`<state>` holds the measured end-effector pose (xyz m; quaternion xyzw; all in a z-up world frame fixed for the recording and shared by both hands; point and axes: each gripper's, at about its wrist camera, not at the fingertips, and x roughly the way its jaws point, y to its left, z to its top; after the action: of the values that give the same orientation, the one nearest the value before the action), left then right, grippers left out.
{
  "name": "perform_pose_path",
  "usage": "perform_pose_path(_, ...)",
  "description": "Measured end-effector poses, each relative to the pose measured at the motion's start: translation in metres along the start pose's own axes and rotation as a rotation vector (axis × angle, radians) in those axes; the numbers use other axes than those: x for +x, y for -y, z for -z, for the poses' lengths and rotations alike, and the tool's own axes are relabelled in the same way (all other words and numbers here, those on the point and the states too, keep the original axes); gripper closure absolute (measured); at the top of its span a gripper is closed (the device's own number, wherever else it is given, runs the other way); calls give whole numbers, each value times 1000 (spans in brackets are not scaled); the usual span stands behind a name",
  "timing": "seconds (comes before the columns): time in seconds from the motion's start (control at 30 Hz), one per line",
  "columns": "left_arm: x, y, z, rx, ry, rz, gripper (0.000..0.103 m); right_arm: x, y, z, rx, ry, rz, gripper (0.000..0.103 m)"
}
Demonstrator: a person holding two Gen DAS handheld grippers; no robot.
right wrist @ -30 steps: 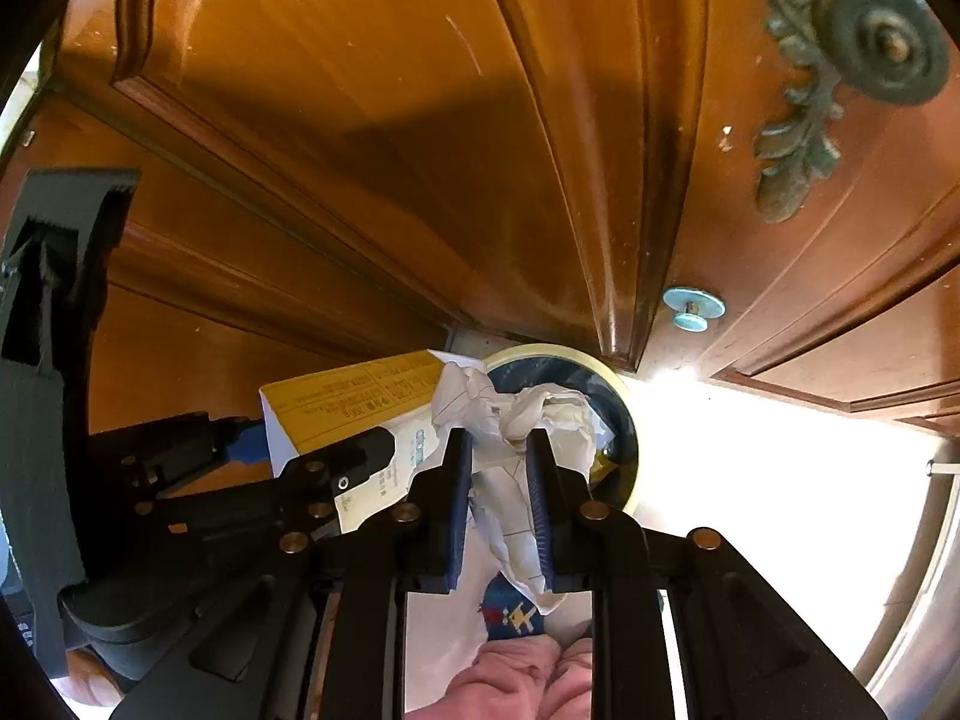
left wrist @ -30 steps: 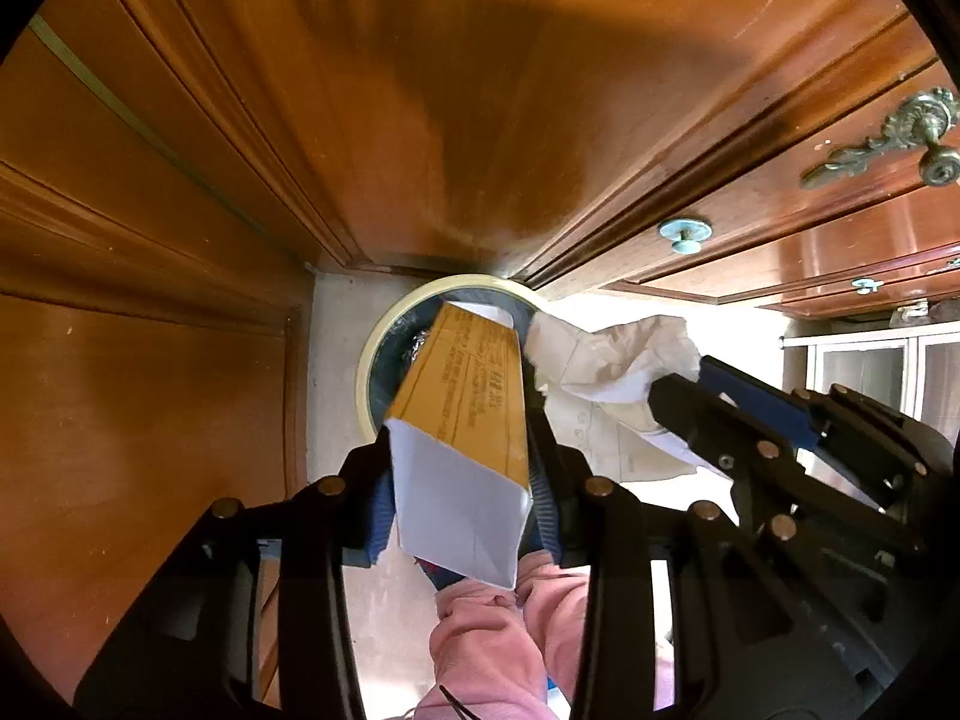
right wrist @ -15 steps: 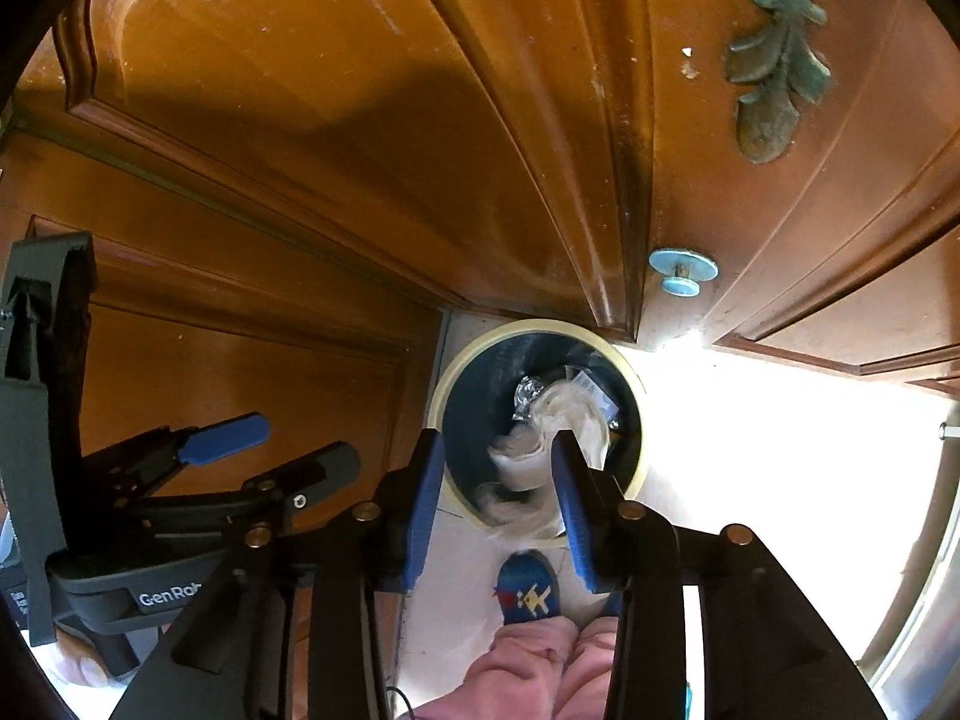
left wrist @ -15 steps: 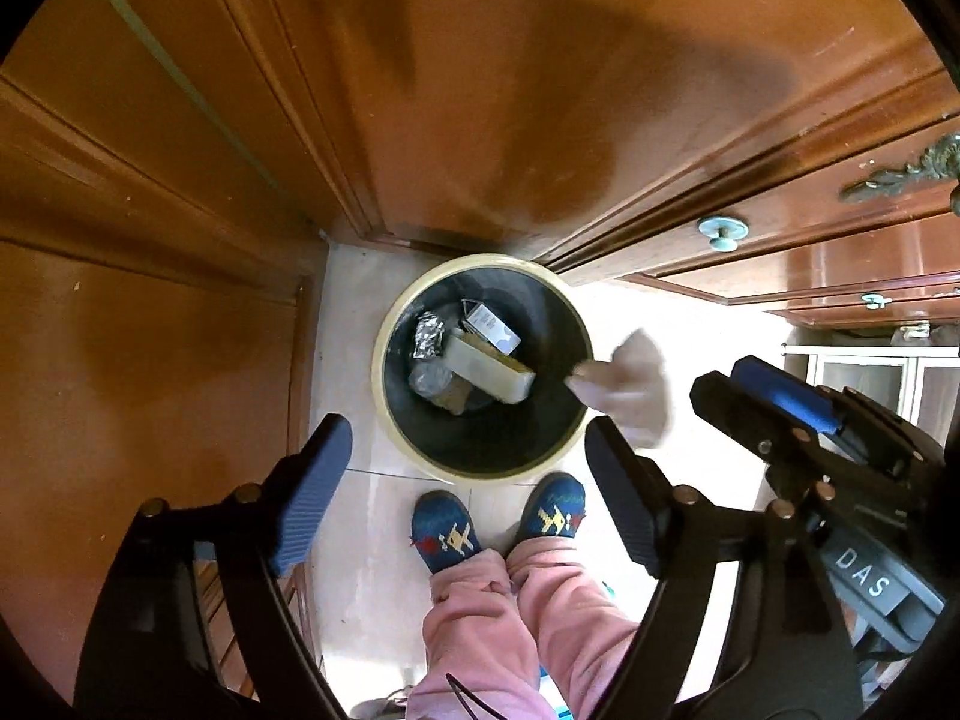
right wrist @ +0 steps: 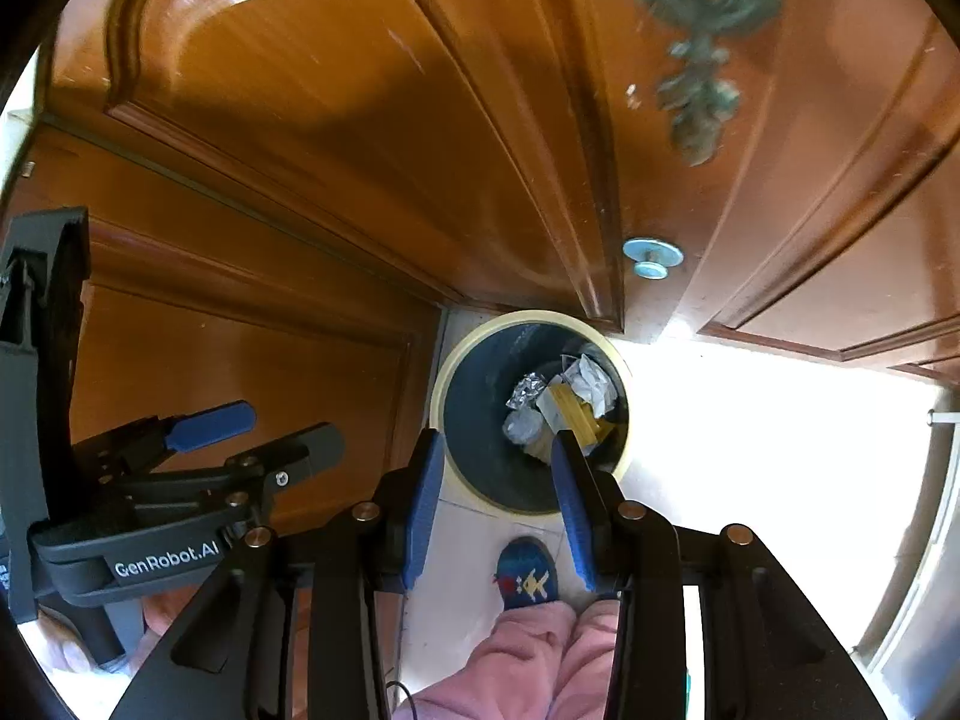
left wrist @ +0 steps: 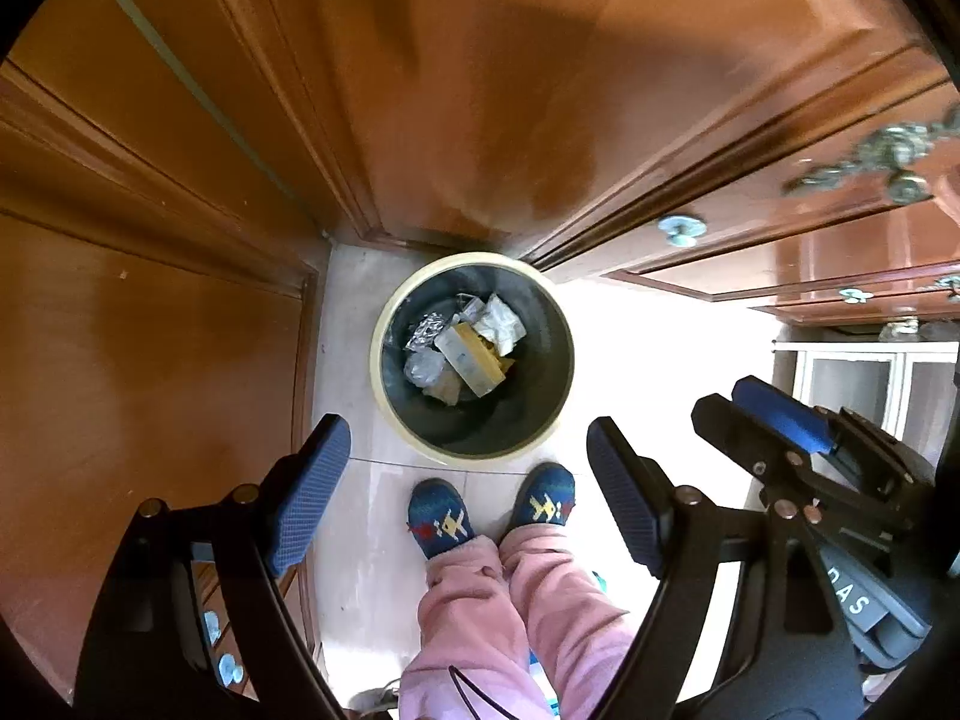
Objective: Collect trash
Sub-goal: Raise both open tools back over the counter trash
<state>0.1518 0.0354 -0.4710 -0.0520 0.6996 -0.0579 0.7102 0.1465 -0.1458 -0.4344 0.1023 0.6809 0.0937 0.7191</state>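
A round bin (left wrist: 414, 438) stands on the pale floor, right in the corner where the brown wooden doors meet. Its rim is cream and its inside is dark. The trash lies at the bottom of the bin. There is a long box (left wrist: 471, 359) with a yellow side and a white side, lying flat in the middle. Tiny print runs along the box, but it is too small to read. A crumpled white paper (left wrist: 501, 323) sits just beside the box, touching it on the side near the doors. A shiny silver wrapper (left wrist: 425, 330) and a clear plastic bit (left wrist: 423, 367) lie on the other side of the box.

The left gripper (left wrist: 468, 495) hangs over the bin with its blue pads spread wide and nothing between them. The right gripper (right wrist: 498, 501) hangs over the bin too, its fingers apart and holding nothing. From the right camera, white letters on the side of the left gripper read "GenRobot.AI". From the left camera, the letters "DAS" show on the right gripper's body.

Two blue slippers (left wrist: 441, 516) with a yellow and red pattern stand just beside the bin, under pink trousers (left wrist: 516, 618). A small blue knob (right wrist: 652, 256) sticks out of the door above the bin, and a blurry metal handle (right wrist: 702, 30) sits higher up.
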Motion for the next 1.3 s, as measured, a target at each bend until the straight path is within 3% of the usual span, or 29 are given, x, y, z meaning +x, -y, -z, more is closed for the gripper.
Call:
perform_pose_path(0.37, -132, 35, 9, 35, 92, 27, 24, -120, -25, 11, 4, 113, 11, 65)
perform_pose_path(0.57, -215, 45, 16, 28, 149, 87, 24, -203, -45, 23, -4, 195, 23, 65)
perform_pose_path(0.8, -316, 54, 16, 64, 274, 116, 24, -299, -73, 29, -17, 332, 58, 63)
perform_pose_path(1.03, -408, 56, 7, 96, 418, 108, 24, -380, -101, 23, -42, 499, 73, 50)
perform_pose_path(1.3, -479, 70, -23, 141, 551, 76, 24, -450, -130, -10, -113, 608, 101, 39)
